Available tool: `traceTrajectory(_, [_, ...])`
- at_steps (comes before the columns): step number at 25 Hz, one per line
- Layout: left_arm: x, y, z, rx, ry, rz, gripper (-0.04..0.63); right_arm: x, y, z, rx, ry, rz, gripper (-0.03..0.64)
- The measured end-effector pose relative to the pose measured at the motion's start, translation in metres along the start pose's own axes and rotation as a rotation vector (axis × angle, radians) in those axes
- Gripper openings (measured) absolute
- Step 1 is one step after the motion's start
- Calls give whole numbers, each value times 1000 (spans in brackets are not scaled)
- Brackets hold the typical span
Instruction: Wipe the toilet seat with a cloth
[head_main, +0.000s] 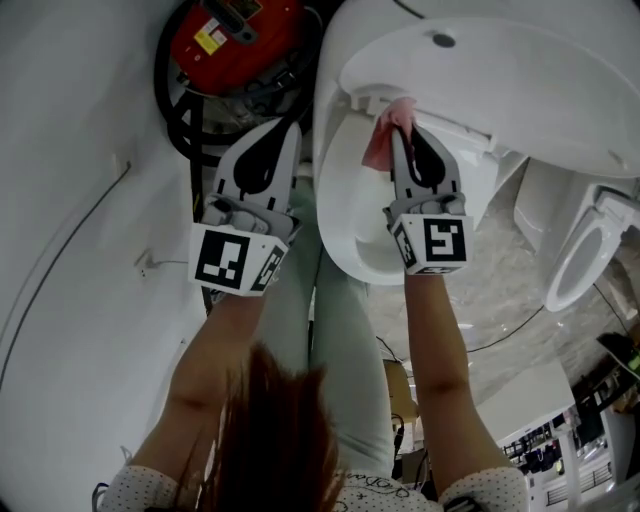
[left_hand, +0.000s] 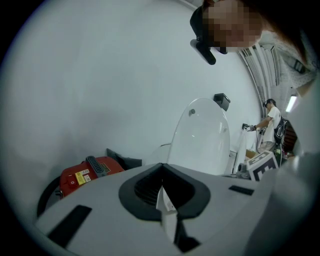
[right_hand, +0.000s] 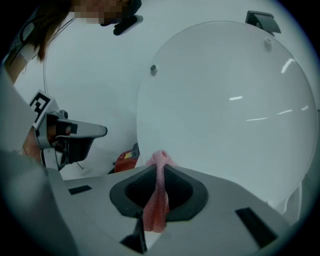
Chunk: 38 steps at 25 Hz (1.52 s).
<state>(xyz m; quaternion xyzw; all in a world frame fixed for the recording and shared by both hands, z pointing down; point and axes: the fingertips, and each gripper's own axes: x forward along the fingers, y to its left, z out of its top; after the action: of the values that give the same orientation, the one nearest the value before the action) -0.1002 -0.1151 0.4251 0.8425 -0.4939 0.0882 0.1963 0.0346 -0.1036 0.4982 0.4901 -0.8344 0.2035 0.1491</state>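
Note:
The white toilet's seat (head_main: 345, 205) lies below me, with its lid (head_main: 520, 90) raised behind it. That lid (right_hand: 225, 110) fills the right gripper view. My right gripper (head_main: 400, 125) is shut on a pink mesh cloth (head_main: 383, 142) at the back of the seat, near the hinge. The cloth (right_hand: 157, 202) hangs in a strip between the closed jaws of the right gripper (right_hand: 160, 165). My left gripper (head_main: 290, 125) is held to the left of the bowl, off the toilet. In its own view the left gripper (left_hand: 162, 187) is shut with nothing gripped.
A red device (head_main: 235, 40) with black hose loops sits on the floor left of the toilet, close to my left gripper. A second toilet (head_main: 585, 255) stands at the right. A white wall (head_main: 70, 200) curves along the left. Another person (left_hand: 270, 125) stands far off.

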Motion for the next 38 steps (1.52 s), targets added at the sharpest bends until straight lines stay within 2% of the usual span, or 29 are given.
traceTrajectory(9, [3, 4, -14, 1, 23, -11, 2, 32, -3, -52, -98, 136, -53, 58])
traceTrajectory(17, [5, -5, -20, 9, 42, -55, 0, 46, -8, -72, -144, 175, -96, 57])
traceTrajectory(25, [8, -15, -25, 13, 63, -76, 2, 50, -10, -75, -224, 127, -115, 54])
traceTrajectory(33, [12, -20, -28, 18, 71, -73, 0, 53, -11, -76, -188, 204, -106, 54])
traceTrajectory(38, [12, -23, -29, 23, 76, -70, 2, 53, -10, -77, -247, 205, -80, 54])
